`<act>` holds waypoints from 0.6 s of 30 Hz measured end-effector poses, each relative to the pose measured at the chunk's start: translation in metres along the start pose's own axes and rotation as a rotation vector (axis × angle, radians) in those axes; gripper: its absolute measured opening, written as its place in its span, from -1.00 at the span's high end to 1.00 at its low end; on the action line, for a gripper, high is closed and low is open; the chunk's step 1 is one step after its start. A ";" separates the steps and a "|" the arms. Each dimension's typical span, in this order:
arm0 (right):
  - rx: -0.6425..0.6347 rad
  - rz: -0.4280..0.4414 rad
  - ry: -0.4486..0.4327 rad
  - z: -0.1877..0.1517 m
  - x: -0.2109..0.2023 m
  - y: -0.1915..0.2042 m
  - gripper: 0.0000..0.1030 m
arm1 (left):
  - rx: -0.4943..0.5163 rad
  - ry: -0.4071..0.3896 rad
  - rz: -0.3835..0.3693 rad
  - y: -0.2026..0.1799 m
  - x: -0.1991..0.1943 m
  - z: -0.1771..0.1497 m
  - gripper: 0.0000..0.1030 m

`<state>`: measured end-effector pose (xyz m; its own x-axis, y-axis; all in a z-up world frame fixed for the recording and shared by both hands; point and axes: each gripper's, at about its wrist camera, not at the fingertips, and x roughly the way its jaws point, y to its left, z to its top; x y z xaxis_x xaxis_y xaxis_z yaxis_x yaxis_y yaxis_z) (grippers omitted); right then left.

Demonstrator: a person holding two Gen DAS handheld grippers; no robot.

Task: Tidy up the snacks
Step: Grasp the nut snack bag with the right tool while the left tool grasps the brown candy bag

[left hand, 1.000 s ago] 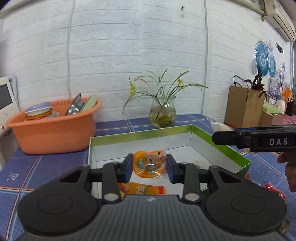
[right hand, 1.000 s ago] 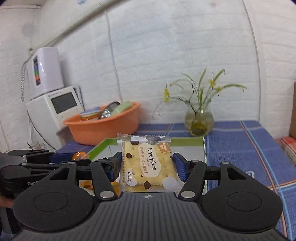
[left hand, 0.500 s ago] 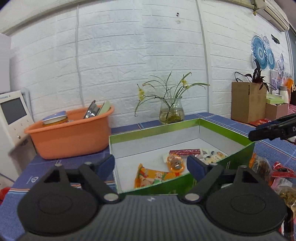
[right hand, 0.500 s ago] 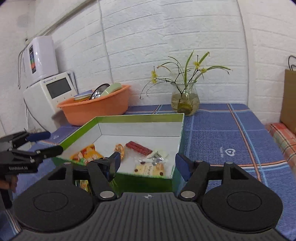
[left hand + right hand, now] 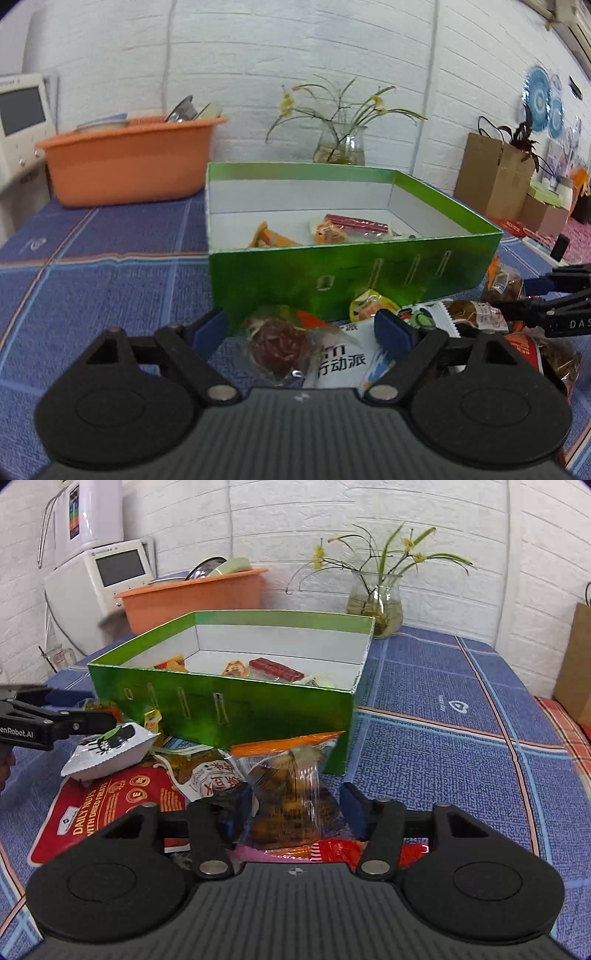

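Observation:
A green box [image 5: 354, 273] with a white inside stands on the blue tablecloth and holds several snack packets, among them a red bar [image 5: 356, 223]. It also shows in the right wrist view [image 5: 236, 709]. My left gripper [image 5: 301, 328] is open, low over a clear packet with a dark red snack [image 5: 277, 347] in front of the box. My right gripper [image 5: 295, 805] is open, its fingers on either side of a clear orange-topped packet of brown snacks [image 5: 291, 790]. Neither holds anything.
Loose snacks lie before the box: a red nuts bag [image 5: 107, 805], a white packet [image 5: 110, 753]. An orange basin [image 5: 129, 158], a glass vase with flowers [image 5: 340, 147], a white appliance [image 5: 99, 576] and cardboard boxes [image 5: 495, 173] stand around.
Both grippers let go of their snacks into the box, opened, then drew back and dropped down to the loose pile in front of the box.

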<state>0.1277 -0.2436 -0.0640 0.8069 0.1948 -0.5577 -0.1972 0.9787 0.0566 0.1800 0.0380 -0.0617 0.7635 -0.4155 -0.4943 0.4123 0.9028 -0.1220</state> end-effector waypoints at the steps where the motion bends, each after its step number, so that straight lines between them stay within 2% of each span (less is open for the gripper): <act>1: 0.003 0.003 0.000 0.000 0.000 -0.001 -0.72 | -0.020 0.008 -0.008 0.005 0.001 -0.001 -0.70; 4: -0.019 -0.004 -0.014 -0.003 0.001 0.001 -0.72 | -0.099 0.031 -0.054 0.017 0.011 -0.004 -0.69; 6: -0.028 -0.012 -0.015 -0.004 0.003 0.002 -0.72 | -0.146 0.028 -0.101 0.024 0.017 -0.007 -0.50; 10: -0.027 -0.029 -0.022 -0.005 0.003 0.003 -0.61 | -0.144 0.026 -0.134 0.023 0.008 -0.006 -0.18; 15: 0.008 -0.070 -0.056 -0.007 -0.008 0.003 -0.58 | -0.121 -0.011 -0.118 0.021 -0.022 -0.013 -0.06; 18: 0.032 -0.095 -0.113 -0.008 -0.023 0.002 -0.58 | -0.128 -0.075 -0.090 0.022 -0.051 -0.018 -0.04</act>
<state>0.1039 -0.2464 -0.0580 0.8790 0.1051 -0.4652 -0.1003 0.9943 0.0352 0.1414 0.0804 -0.0545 0.7631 -0.4983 -0.4115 0.4176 0.8662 -0.2744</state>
